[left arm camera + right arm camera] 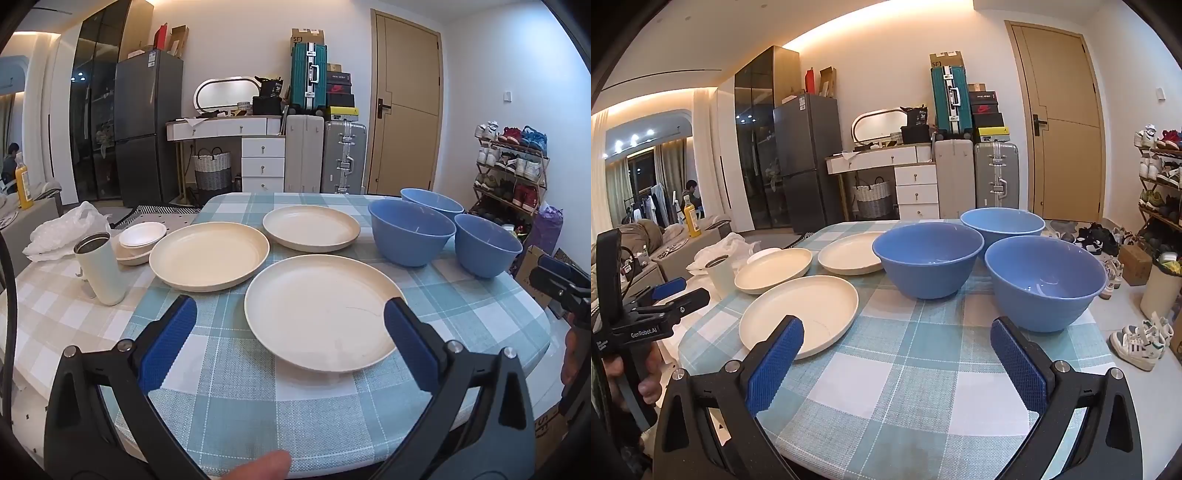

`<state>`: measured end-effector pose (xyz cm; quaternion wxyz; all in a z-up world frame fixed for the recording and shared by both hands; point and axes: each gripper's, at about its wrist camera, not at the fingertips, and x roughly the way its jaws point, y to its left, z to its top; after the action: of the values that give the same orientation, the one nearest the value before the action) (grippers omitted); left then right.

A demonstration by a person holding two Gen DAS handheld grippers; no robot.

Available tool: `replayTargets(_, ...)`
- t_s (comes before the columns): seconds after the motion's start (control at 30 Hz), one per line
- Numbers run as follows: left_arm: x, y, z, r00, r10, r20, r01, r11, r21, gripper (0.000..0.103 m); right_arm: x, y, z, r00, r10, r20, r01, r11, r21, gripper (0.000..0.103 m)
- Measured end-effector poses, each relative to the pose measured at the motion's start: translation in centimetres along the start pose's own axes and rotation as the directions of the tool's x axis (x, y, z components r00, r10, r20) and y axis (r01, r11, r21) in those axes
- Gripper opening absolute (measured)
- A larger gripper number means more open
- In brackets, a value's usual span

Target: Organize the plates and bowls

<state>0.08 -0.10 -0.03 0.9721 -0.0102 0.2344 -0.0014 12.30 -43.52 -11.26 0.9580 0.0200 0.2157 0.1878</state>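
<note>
Three cream plates lie apart on the checked tablecloth: a near plate [321,314] [799,314], a left plate [208,256] [773,270] and a far plate [311,228] [851,253]. Three blue bowls stand upright to their right: a middle bowl [412,232] [928,258], a far bowl [432,201] [1003,225] and a near right bowl [487,245] [1045,282]. My left gripper [290,325] is open and empty, above the near plate's front edge. My right gripper [897,350] is open and empty, just in front of the bowls. It also shows in the left wrist view [561,280].
A white tumbler [99,267] [720,275], small white dishes [142,240] and a crumpled plastic bag [64,230] sit on the table's left part. The table's rounded right edge [543,325] drops to the floor by a shoe rack [513,170].
</note>
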Motion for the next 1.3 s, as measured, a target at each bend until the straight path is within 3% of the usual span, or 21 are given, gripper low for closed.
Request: replayTargets(1.3, -0.2, 0.9, 0.0, 1.000, -0.002, 0.017, 0.003, 1.000, -0.013, 0.101, -0.1, 0.6, 0.1, 1.000, 0.003, 0.024, -0.003, 1.000, -0.016, 0.103)
